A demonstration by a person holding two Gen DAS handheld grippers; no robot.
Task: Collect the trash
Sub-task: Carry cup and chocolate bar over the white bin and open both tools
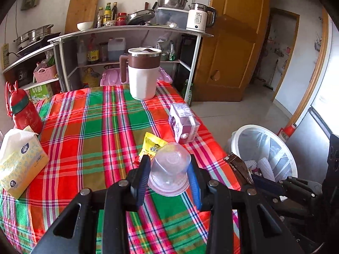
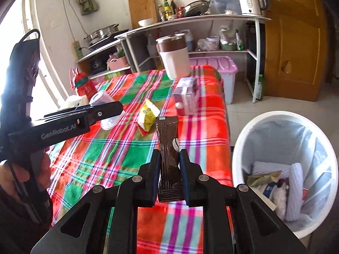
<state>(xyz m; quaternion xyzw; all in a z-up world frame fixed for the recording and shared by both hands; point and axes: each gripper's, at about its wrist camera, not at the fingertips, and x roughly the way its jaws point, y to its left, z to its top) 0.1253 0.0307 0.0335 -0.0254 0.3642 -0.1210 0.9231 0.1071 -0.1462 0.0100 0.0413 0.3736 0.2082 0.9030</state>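
Note:
My left gripper (image 1: pixel 168 162) is shut on a clear plastic cup (image 1: pixel 169 169), held upside down above the plaid tablecloth (image 1: pixel 95 131); the same cup (image 2: pixel 103 99) shows in the right wrist view. My right gripper (image 2: pixel 169 154) is shut on a dark brown sachet (image 2: pixel 168 148) that stands upright between the pads; its top (image 1: pixel 237 165) shows at the table's right edge in the left wrist view. A yellow snack wrapper (image 1: pixel 151 146) (image 2: pixel 147 114) and a purple drink carton (image 1: pixel 183 122) (image 2: pixel 186 99) lie on the cloth. The white trash bin (image 2: pixel 284 169) (image 1: pixel 264 148) stands on the floor to the right.
A white and brown jug (image 1: pixel 143 74) stands at the table's far edge. A red bottle (image 1: pixel 23 110) and a yellow tissue pack (image 1: pixel 19 165) sit at the left. Behind the table are metal shelves (image 1: pixel 131 33) with kitchenware. A hand (image 2: pixel 31 173) holds the left gripper's handle.

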